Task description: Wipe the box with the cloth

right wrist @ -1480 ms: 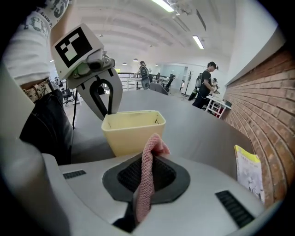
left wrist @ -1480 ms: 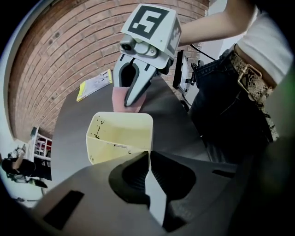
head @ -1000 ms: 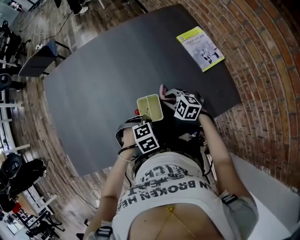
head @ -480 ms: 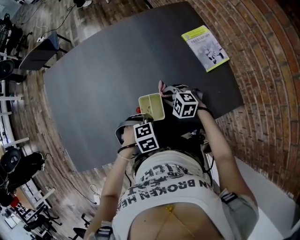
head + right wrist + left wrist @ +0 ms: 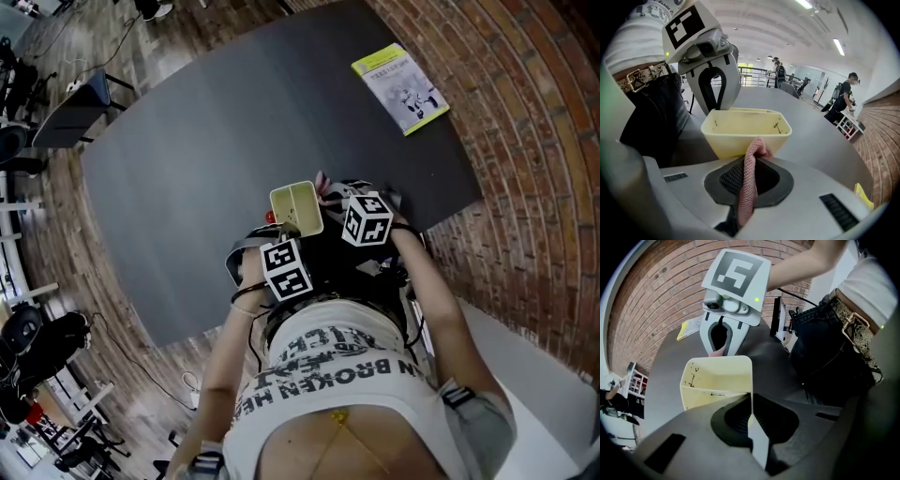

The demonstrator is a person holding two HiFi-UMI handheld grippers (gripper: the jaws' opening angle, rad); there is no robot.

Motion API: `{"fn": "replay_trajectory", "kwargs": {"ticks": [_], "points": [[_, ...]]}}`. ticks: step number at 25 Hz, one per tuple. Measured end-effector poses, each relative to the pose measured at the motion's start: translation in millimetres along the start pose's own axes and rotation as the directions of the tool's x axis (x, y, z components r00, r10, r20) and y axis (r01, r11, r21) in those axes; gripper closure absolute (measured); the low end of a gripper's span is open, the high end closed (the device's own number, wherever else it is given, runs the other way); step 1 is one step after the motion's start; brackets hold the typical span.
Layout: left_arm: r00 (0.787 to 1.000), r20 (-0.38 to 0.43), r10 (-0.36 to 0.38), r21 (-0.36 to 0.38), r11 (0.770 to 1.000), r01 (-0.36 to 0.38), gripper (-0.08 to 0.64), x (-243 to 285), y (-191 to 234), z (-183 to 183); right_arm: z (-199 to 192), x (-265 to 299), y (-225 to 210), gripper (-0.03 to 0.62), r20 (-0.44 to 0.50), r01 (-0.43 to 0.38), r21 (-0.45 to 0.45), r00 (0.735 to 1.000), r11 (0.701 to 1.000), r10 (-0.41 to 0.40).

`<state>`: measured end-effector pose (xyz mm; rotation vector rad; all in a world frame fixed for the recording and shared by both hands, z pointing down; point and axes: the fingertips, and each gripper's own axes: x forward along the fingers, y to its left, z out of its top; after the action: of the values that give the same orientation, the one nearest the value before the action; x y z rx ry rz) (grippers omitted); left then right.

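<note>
A pale yellow open box (image 5: 296, 208) with dark specks inside is held over the near edge of the dark table (image 5: 206, 141). My left gripper (image 5: 287, 234) is shut on the box's near wall, and in the left gripper view that wall (image 5: 751, 394) stands pinched between the jaws of the left gripper (image 5: 751, 404). My right gripper (image 5: 330, 195) is shut on a pink knitted cloth (image 5: 750, 180). The cloth's tip (image 5: 758, 146) lies against the outer wall of the box (image 5: 745, 131). The left gripper view shows the right gripper (image 5: 723, 336) just beyond the box's far side.
A yellow-green booklet (image 5: 400, 86) lies at the table's far right corner. Brick paving surrounds the table on the right. My torso is close behind both grippers. Two people (image 5: 846, 96) stand far off in the right gripper view, near a white rack (image 5: 848, 124).
The right gripper with the cloth has edged slightly closer to the box. The left gripper has kept the box where it was.
</note>
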<state>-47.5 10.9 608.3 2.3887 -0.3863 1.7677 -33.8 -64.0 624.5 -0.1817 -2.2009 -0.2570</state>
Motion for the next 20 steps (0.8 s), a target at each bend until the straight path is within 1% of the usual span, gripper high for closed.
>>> {"fn": "replay_trajectory", "kwargs": {"ticks": [7, 9, 11, 14, 16, 20], "points": [[1.0, 0.02, -0.004, -0.018, 1.0, 0.004, 0.541, -1, -1, 0, 3, -7, 25, 0.574, -0.007, -0.001, -0.003, 1.0, 1.0, 0.001], [1.0, 0.025, -0.004, -0.034, 0.999, 0.005, 0.541, 0, 0, 0, 3, -8, 33, 0.574, -0.013, -0.005, -0.009, 1.0, 1.0, 0.005], [0.999, 0.036, -0.004, -0.074, 0.997, 0.007, 0.541, 1, 1, 0, 3, -9, 38, 0.575, -0.013, 0.002, -0.002, 1.0, 1.0, -0.002], [0.998, 0.056, -0.001, -0.158, 0.987, 0.01, 0.541, 3, 4, 3, 1, -13, 39, 0.574, -0.003, 0.031, 0.041, 1.0, 0.999, -0.031], [0.998, 0.056, 0.003, -0.194, 0.981, 0.008, 0.541, 3, 3, 6, 0, -14, 38, 0.575, 0.0, 0.05, 0.072, 0.999, 0.996, -0.05], [0.997, 0.06, 0.038, -0.257, 0.966, -0.022, 0.541, 7, 4, 10, -3, -16, 35, 0.575, -0.015, 0.072, 0.108, 0.997, 0.992, -0.071]]}}
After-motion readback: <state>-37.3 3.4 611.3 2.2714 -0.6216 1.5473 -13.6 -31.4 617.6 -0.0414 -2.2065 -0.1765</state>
